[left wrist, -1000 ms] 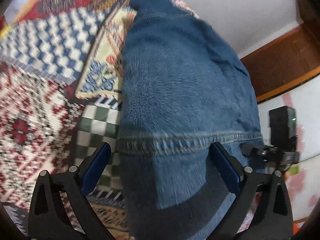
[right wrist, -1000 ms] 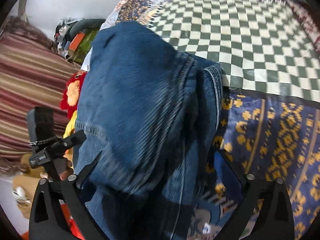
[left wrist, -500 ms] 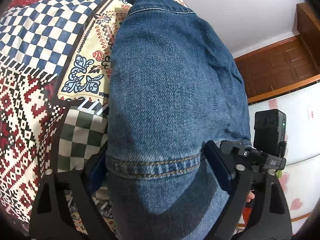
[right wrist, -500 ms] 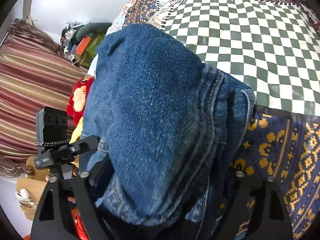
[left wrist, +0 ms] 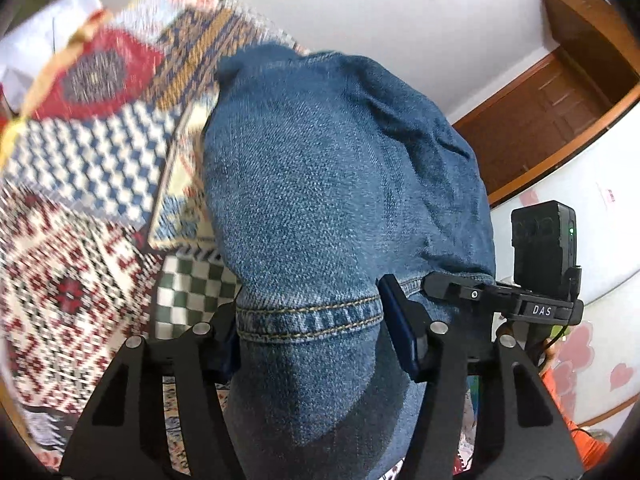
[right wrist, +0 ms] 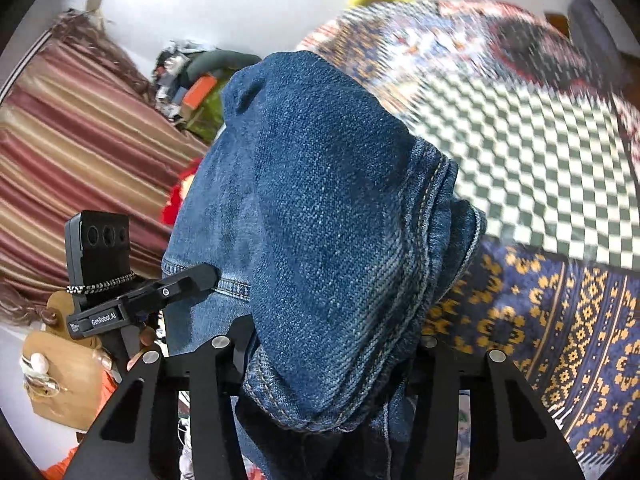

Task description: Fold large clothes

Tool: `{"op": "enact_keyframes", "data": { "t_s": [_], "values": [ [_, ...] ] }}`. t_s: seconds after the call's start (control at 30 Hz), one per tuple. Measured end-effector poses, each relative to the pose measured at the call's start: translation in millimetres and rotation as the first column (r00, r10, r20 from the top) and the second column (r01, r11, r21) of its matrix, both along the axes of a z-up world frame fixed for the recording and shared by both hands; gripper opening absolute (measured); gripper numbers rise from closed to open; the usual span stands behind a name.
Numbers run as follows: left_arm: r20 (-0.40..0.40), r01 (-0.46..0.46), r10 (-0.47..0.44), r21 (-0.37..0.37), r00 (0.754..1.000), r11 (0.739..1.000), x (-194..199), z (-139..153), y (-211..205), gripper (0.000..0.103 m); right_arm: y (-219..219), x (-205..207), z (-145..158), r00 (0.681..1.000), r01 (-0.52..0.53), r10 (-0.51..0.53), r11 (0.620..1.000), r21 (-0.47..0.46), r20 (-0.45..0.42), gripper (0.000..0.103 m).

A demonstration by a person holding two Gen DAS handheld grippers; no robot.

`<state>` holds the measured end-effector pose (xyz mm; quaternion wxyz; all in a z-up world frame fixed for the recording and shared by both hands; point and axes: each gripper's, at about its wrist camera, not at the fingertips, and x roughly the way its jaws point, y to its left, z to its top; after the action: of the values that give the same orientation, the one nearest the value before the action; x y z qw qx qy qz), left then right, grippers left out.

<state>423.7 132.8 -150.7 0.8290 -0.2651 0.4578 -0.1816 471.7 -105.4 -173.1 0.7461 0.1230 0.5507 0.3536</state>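
Both grippers have swung the jeans (left wrist: 344, 208) higher; left gripper (left wrist: 308, 340) and right gripper (right wrist: 332, 360) each clamp denim, legs trailing forward over the patchwork bedspread (right wrist: 560, 184).

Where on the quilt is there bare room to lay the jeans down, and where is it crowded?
Free: the green-checked patch, bordered by the jeans on the left and the navy-and-gold panel below; likewise the blue-checked patch left of the jeans. Crowded: the clutter by the striped curtain.
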Motion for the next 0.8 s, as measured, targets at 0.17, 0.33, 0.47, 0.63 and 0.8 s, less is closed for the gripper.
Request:
{"op": "enact_keyframes", "data": {
  "t_s": [0.17,0.33,0.47,0.63,0.8],
  "values": [
    [0.089,-0.048,0.045,0.025,0.995,0.999,-31,46,35,0.060,35,-17,49,0.995,-0.043,0.041,0.999,0.019,0.090,0.047],
    [0.130,-0.110,0.102,0.054,0.986,0.992,-63,74,72,0.060,79,-32,74,0.988,-0.088,0.082,0.995,0.040,0.128,0.047],
    [0.105,-0.165,0.159,0.053,0.982,0.985,-78,63,107,0.060,124,-43,69,0.985,-0.134,0.130,0.990,0.035,0.110,0.047],
    [0.016,-0.225,0.225,0.036,0.974,0.974,-95,24,139,0.060,168,-52,26,0.984,-0.177,0.177,0.984,0.009,0.021,0.047],
    [-0.104,-0.262,0.262,0.011,0.959,0.965,-101,-42,165,0.060,200,-49,-34,0.972,-0.216,0.212,0.976,-0.038,-0.102,0.047]
  ]
}}
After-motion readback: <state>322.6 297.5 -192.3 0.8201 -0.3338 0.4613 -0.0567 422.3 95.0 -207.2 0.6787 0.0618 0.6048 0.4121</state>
